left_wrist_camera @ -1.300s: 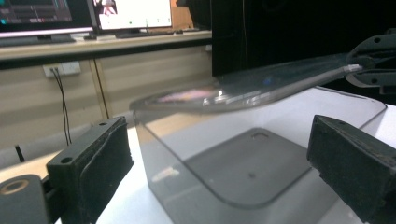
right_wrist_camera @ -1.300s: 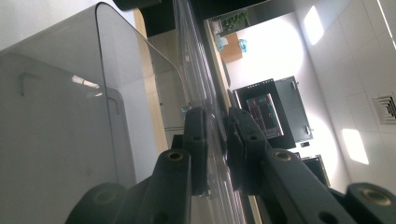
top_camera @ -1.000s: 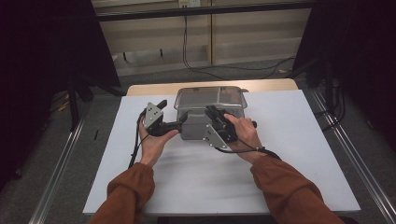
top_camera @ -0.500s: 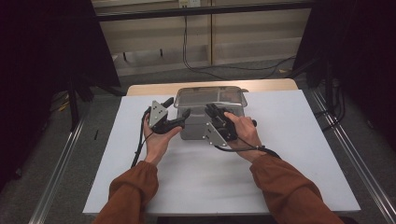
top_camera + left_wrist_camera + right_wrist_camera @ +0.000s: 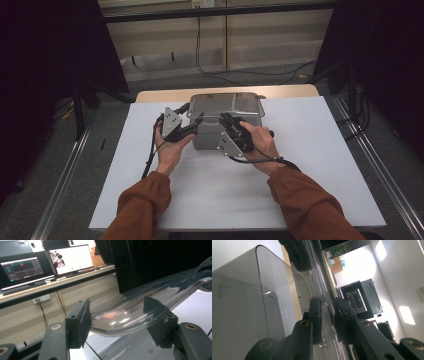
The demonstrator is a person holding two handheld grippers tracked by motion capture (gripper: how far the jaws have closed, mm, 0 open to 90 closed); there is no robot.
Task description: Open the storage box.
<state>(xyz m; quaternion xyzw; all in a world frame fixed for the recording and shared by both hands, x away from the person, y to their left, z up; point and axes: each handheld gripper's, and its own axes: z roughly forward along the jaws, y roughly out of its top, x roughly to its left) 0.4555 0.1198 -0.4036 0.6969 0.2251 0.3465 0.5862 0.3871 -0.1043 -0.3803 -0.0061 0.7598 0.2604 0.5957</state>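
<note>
A clear, smoky-grey plastic box (image 5: 225, 120) with a transparent lid (image 5: 155, 302) sits upright at the table's 12 o'clock edge, its lid rim curved and glossy.

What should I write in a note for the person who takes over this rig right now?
Right gripper: shut on the near rim of the clear box, holding it.
Left gripper: its jaws have just been closing around the box's left rim; a gap shows at each pad, so no grip yet.
Box: stands on the white sheet at the far middle of the table, between both hands. Whether the clear part in the jaws is a lid, I cannot tell.
Done: right side gripped.
Left: probably finish closing the left gripper on the rim, then handle the box with both.
</note>
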